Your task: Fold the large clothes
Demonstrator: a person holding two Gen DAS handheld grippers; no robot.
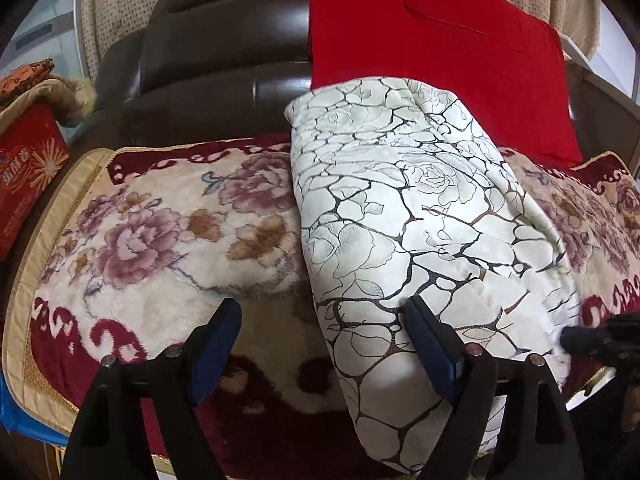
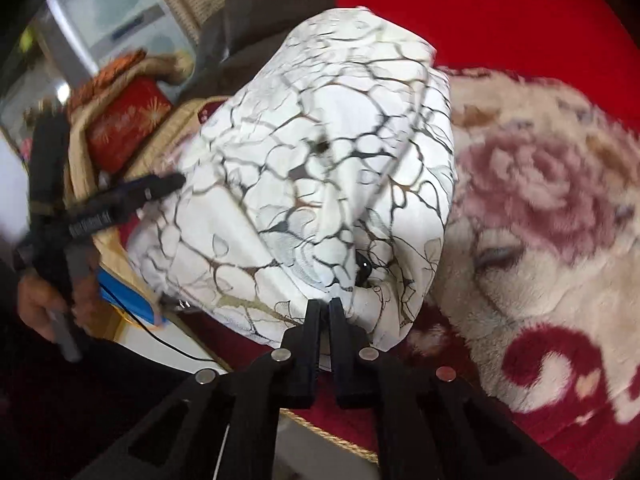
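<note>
A white padded garment (image 1: 400, 220) printed with dark cracked lines and roses lies folded in a thick bundle on the floral plush blanket (image 1: 160, 240). My left gripper (image 1: 322, 306) is open and wide; its right finger rests on the bundle's near left part and its left finger hangs over the blanket. In the right wrist view the same garment (image 2: 312, 168) bulges up in front of my right gripper (image 2: 325, 306), which is shut with its tips pinching the near hem. One finger (image 2: 160, 186) of the left gripper touches the bundle's left side there. The right gripper (image 1: 580, 336) meets the bundle's lower right corner.
The blanket covers a dark brown leather sofa (image 1: 220, 52). A red quilt (image 1: 440, 60) leans on the backrest behind the garment. At the left end stands a red box (image 1: 28, 176) under a tan fur-trimmed cloth. A person's hand (image 2: 36, 304) holds the left gripper's handle.
</note>
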